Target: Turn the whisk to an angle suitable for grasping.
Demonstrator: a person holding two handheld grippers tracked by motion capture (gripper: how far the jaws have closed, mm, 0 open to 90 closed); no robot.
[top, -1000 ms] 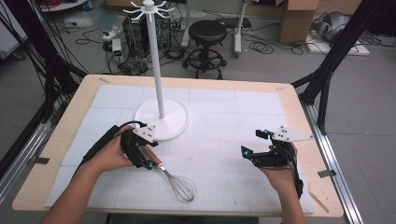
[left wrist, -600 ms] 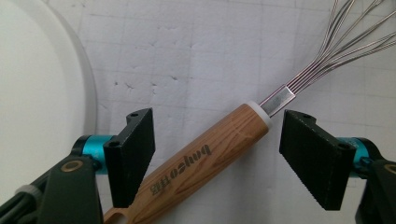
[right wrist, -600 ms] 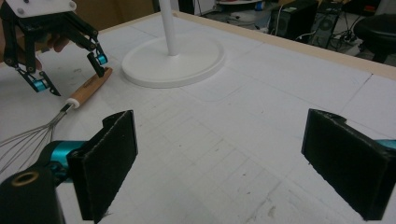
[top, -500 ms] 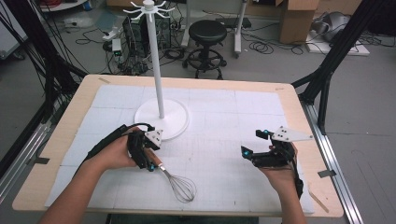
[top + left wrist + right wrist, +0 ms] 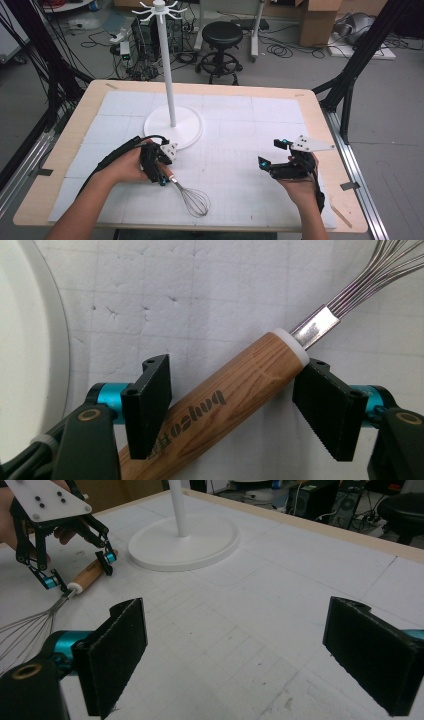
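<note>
Lying flat on the white mat [image 5: 240, 130], the whisk [image 5: 186, 194] has its wooden handle [image 5: 220, 407] between the black jaws of the left gripper [image 5: 161, 170], crossing them at a slant. One pad touches the handle's side, the other stands just clear near the white collar, and the jaws have just been closing around it without a firm pinch yet. Its wire loops fan out toward the table's near edge. Close behind stands the white rack [image 5: 170, 100] on its round base. Well apart, the right gripper [image 5: 280, 162] hovers with jaws wide and nothing between them.
</note>
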